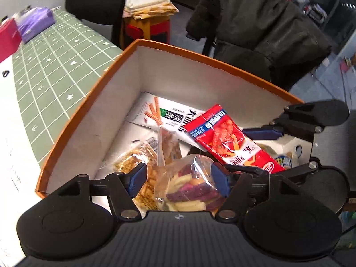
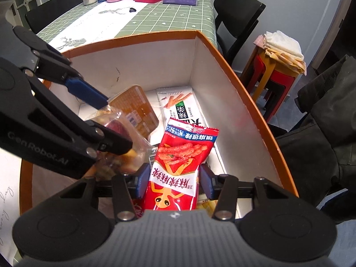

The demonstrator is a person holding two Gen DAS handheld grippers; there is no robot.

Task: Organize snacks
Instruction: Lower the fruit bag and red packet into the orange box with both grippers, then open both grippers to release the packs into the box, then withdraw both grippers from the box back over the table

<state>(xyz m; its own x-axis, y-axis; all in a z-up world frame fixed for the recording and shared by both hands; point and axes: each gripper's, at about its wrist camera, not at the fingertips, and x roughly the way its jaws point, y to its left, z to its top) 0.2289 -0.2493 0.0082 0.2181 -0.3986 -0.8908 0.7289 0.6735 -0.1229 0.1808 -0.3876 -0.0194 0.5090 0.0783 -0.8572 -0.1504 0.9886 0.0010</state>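
Both pairs of jaws hang inside the orange box [image 2: 255,102]: the right gripper [image 2: 174,181] pinches the red spicy-stick packet [image 2: 180,162], while the left gripper [image 1: 179,179] stands spread around the clear bag of vegetable chips [image 1: 189,189], apparently releasing it. Several snacks already lie inside, among them a white stick packet [image 1: 164,118]. No loose snacks show on the green tablecloth [image 2: 169,17], so the task looks nearly finished.

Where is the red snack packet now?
In the right wrist view the red snack packet sits between the right gripper fingers, inside the orange box.
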